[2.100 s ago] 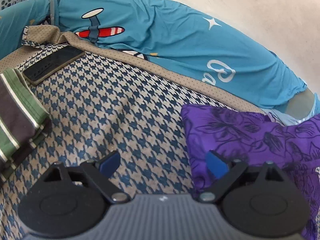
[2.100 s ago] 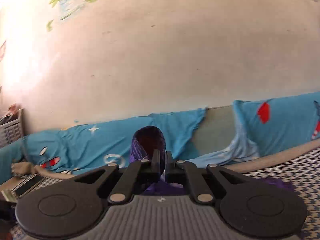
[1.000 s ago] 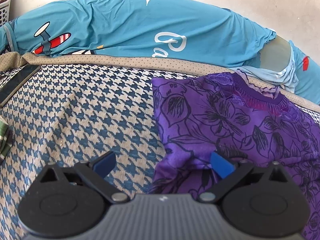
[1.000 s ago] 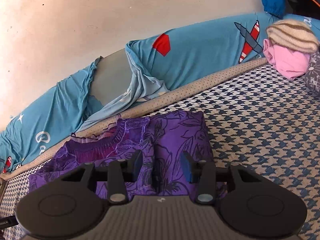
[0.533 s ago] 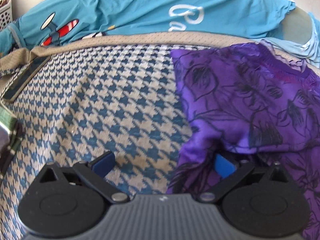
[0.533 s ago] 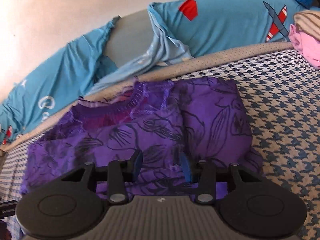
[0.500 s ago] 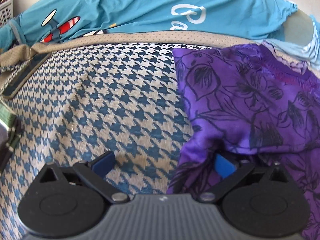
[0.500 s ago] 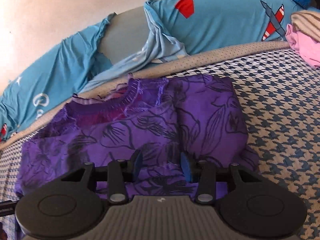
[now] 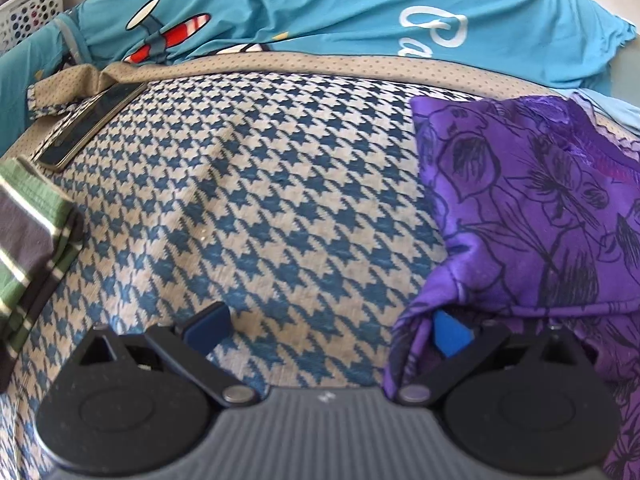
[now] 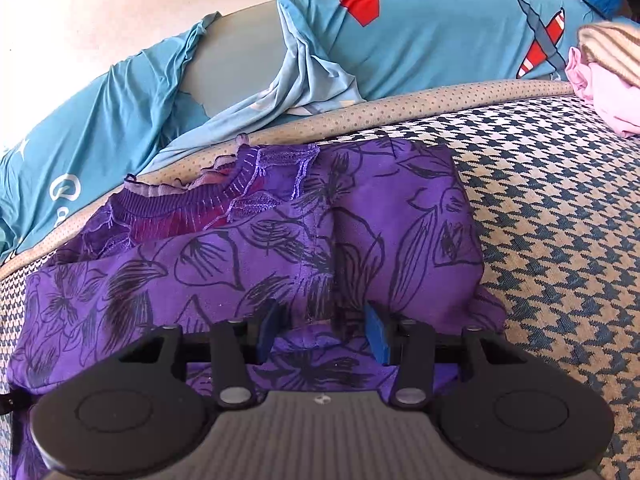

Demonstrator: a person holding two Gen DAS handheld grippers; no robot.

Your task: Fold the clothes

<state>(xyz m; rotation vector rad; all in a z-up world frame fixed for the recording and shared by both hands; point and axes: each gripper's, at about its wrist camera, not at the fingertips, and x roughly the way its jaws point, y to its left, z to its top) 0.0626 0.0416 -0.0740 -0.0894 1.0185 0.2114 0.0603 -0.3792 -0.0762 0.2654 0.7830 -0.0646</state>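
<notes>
A purple garment [image 10: 304, 248] with black flower outlines lies partly folded on the houndstooth bed cover [image 9: 260, 216], neckline toward the wall. In the left wrist view the same purple garment [image 9: 536, 216] fills the right side. My left gripper [image 9: 326, 326] is open at its left edge; the right blue pad [image 9: 450, 334] is tucked under a fold, the left pad [image 9: 206, 326] is over bare cover. My right gripper [image 10: 320, 330] is open low over the garment's near edge, with a little cloth between its fingers and nothing clamped.
Blue pillows with aeroplane prints [image 9: 280, 4] line the wall. A phone [image 9: 88, 126] and a green-striped folded cloth [image 9: 28, 240] lie at the left. A pink garment [image 10: 604, 96] with a striped knit item on top sits at the far right. A white basket [image 9: 28, 12] stands top left.
The right gripper released the garment, opened and lowered over it as it was laid flat. The left gripper swung back left, its right pad staying at the garment's edge.
</notes>
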